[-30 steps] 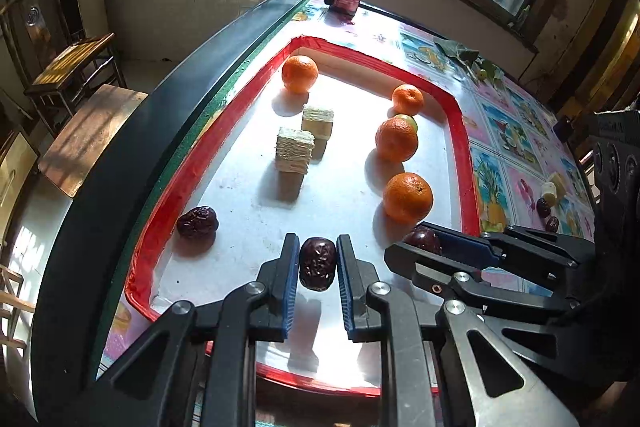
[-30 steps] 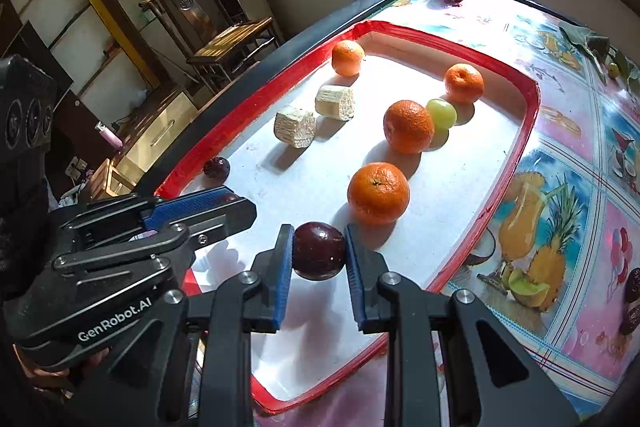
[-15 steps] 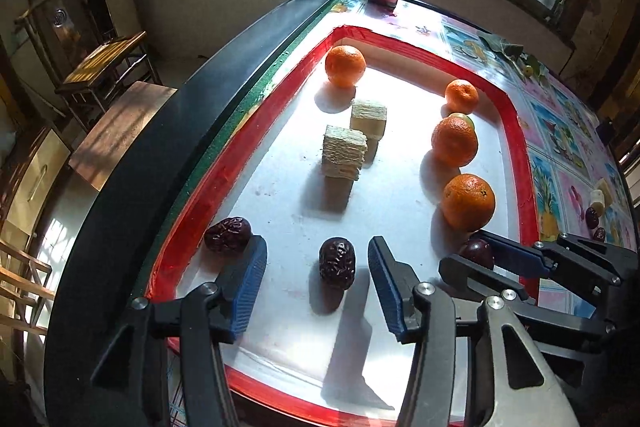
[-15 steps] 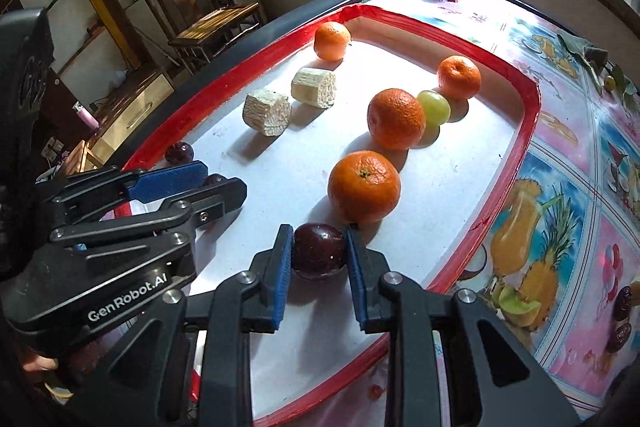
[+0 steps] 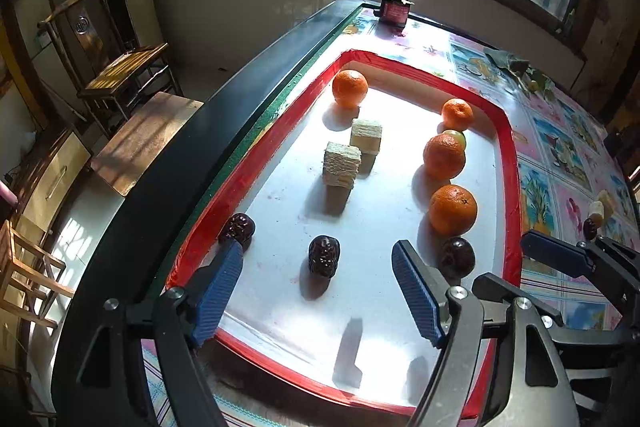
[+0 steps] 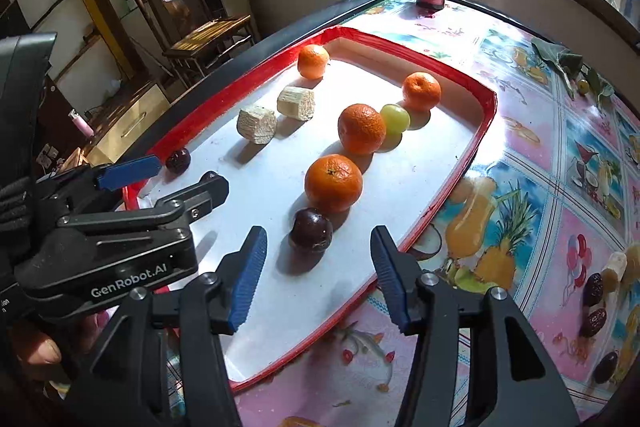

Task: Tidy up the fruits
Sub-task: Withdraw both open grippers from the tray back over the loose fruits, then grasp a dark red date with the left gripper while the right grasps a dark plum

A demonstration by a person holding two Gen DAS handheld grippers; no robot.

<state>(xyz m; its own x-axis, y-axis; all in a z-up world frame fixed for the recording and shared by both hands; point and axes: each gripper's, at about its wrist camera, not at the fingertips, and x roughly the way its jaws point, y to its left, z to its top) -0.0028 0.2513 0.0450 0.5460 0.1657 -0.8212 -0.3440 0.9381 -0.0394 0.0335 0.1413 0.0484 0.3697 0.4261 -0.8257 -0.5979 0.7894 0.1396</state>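
A red-rimmed white tray (image 5: 510, 163) holds several oranges, a green grape (image 6: 395, 117), two pale sugarcane chunks (image 5: 341, 164), wrinkled red dates and a dark plum. My left gripper (image 5: 318, 287) is open; a wrinkled date (image 5: 324, 256) lies on the tray just ahead of its jaws, another date (image 5: 237, 229) by the left rim. My right gripper (image 6: 318, 273) is open; the dark plum (image 6: 311, 230) rests on the tray just ahead of it, touching the nearest orange (image 6: 333, 183). The plum also shows in the left wrist view (image 5: 457, 257).
The tray (image 6: 476, 147) sits on a table with a fruit-print cloth (image 6: 560, 187). More dates and pale chunks (image 6: 600, 291) lie on the cloth at the right. A dark bottle (image 5: 395, 10) stands at the far edge. Wooden chairs (image 5: 120, 67) stand left of the table.
Both grippers opened and drew back. The left let its date go onto the tray first; the right then let the plum go beside the nearest orange.
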